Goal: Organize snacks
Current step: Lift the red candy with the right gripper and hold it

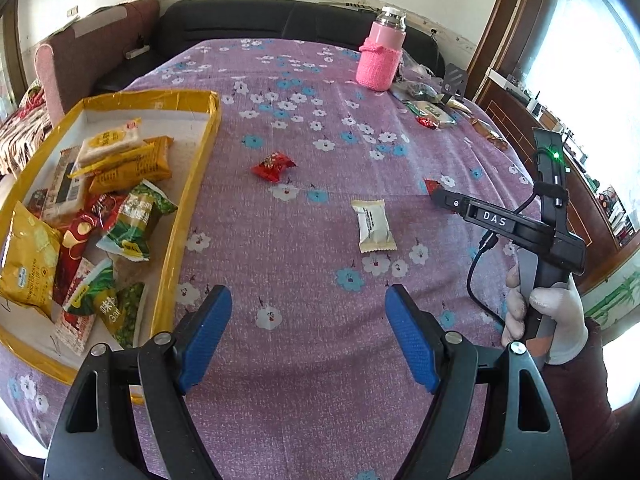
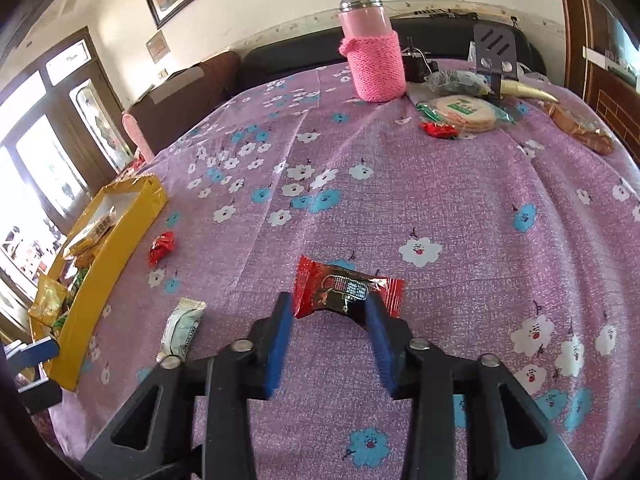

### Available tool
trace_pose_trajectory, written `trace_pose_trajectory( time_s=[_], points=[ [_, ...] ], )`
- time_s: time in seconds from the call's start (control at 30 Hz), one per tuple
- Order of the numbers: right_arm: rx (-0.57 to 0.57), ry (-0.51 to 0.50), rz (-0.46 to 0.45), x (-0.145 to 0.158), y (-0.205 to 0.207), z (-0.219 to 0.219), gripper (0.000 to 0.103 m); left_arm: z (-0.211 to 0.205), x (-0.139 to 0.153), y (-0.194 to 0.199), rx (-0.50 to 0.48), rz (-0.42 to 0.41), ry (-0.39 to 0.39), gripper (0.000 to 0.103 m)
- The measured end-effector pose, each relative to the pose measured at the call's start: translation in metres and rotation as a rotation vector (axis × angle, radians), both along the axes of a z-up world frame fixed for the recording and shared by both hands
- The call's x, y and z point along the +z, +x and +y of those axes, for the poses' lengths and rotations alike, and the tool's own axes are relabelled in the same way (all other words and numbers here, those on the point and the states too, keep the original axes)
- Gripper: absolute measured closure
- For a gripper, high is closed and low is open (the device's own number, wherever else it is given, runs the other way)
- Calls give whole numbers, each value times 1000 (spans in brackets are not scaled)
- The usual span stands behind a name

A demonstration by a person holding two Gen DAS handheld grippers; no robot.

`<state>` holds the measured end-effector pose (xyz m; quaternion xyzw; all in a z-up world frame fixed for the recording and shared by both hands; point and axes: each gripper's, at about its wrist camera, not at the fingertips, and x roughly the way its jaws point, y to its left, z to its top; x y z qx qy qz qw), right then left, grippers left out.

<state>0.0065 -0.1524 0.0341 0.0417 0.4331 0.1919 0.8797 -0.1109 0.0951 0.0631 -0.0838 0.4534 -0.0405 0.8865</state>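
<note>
My right gripper (image 2: 329, 305) stands low over the flowered purple cloth, open. A red-and-black snack packet (image 2: 346, 292) lies flat on the cloth between its blue fingertips, and its right end is against the right finger (image 2: 378, 320). In the left wrist view only a red corner of this packet (image 1: 430, 186) shows, past the right gripper's tip. My left gripper (image 1: 308, 294) hovers open and empty over bare cloth. To its left, a yellow-rimmed tray (image 1: 192, 184) holds several snack packets. A white packet (image 1: 374, 226) and a small red candy (image 1: 274, 165) lie loose on the cloth.
A pink bottle in a knitted sleeve (image 2: 374, 52) stands at the far side. More wrapped snacks (image 2: 464, 112) and a black phone stand (image 2: 494, 48) sit beside it at back right. A gloved hand (image 1: 556, 312) holds the right gripper. The yellow tray (image 2: 116, 248) is far left.
</note>
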Motion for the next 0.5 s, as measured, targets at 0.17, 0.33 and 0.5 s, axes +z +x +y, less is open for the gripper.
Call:
trace_pose_trajectory(
  time_s=[0.17,0.33,0.5],
  points=[
    [24,21,26,-3,3,0,44,-4,-3,1,-12,9,0,24],
    [58,-59,9,-4,-3,14,64,-9,-4,1,-25,6,-2,24],
    [55,-41,32,-6,-4,16,99,-7,-5,0,-22,14,-7,24]
  ],
)
